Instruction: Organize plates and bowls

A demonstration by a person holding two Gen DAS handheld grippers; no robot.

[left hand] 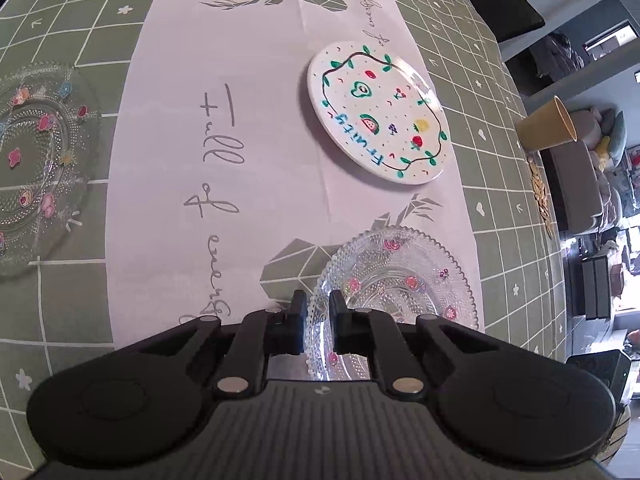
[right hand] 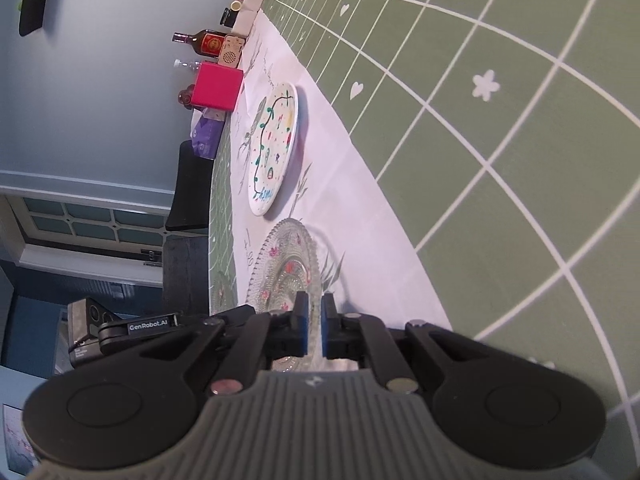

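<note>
Left tongs (left hand: 319,308) pinch the near rim of a clear glass plate (left hand: 404,280); jaws nearly together, rim between them. Right tongs (right hand: 314,312) pinch the same glass plate (right hand: 286,268) at another edge, blue pads (right hand: 306,328) pressed on the rim. The plate sits on the white runner (left hand: 240,120) just ahead of both tongs. Fruit plate (left hand: 378,114) lies farther ahead on the runner, apart from the glass one. Second glass plate (left hand: 36,168) well off to the left tongs' left, on the green cloth (left hand: 72,300). Yellow cup (left hand: 550,126) far right.
</note>
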